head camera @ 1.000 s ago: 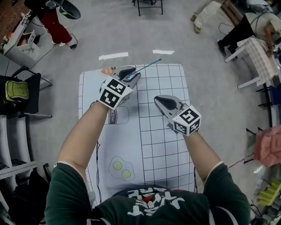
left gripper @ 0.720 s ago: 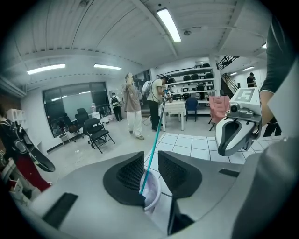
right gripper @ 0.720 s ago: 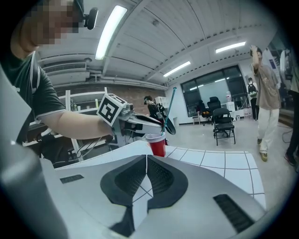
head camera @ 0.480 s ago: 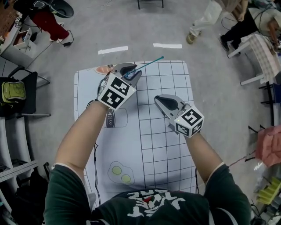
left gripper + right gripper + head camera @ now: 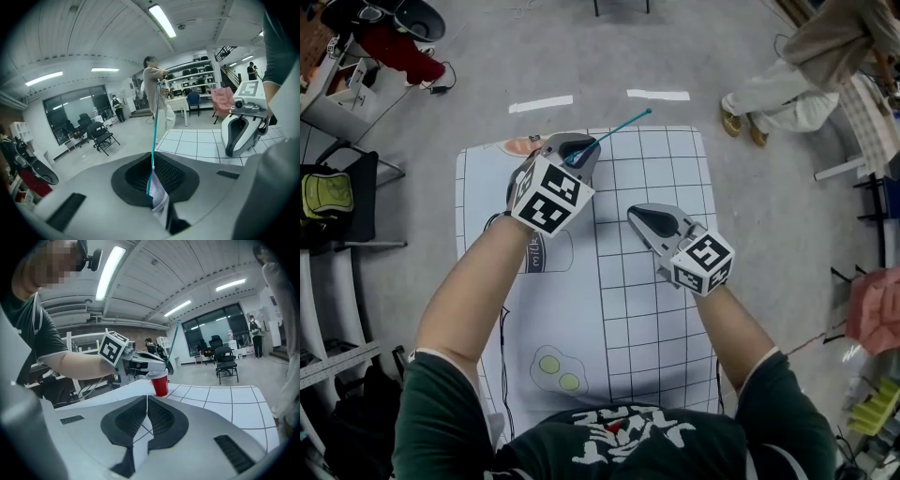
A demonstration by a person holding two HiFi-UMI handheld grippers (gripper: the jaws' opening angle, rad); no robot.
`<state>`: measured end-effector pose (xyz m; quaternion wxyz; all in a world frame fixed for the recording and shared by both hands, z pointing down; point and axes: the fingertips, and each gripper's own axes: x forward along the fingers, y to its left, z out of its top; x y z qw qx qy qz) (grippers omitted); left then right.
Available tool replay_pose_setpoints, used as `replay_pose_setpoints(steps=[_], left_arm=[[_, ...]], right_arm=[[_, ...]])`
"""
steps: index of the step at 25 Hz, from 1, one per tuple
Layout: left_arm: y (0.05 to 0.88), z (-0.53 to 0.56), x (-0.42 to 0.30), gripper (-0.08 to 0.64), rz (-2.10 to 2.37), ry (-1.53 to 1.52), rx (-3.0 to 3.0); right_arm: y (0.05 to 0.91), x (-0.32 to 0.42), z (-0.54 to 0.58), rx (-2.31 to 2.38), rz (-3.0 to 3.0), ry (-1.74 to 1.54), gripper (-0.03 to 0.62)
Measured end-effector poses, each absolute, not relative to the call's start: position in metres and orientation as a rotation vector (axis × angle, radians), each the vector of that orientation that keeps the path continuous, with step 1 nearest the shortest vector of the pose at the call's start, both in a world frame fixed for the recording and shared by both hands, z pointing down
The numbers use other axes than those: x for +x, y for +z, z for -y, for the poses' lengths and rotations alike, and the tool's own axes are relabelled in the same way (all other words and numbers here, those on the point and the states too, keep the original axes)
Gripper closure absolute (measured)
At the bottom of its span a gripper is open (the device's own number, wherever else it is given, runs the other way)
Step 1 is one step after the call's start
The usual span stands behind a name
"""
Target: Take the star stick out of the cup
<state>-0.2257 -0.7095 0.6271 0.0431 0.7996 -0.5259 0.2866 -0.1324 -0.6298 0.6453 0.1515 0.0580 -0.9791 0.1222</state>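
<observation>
The grasp is made: the left claw [image 5: 152,174] is clamped on the teal star stick [image 5: 153,131], whose shaft slants up and away from the jaws. The claw hovers directly over the red cup [image 5: 160,383] on the gridded worktop [image 5: 656,281]. Whether the stick's lower end has cleared the rim cannot be told, so lifting it away probably remains. The right claw [image 5: 146,404] is closed on nothing, well apart from the cup.

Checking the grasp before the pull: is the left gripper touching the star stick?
Touching. In the left gripper view, the left gripper has its jaws shut on the teal stick.
</observation>
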Motion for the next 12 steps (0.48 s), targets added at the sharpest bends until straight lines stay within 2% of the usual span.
replay_pose_setpoints(steps=[12], left_arm=[[0.596, 0.707, -0.230, 0.546, 1.653, 0.748, 2.479]], right_arm=[[0.634, -0.126, 0.628, 0.188, 2.808, 0.335, 0.558]])
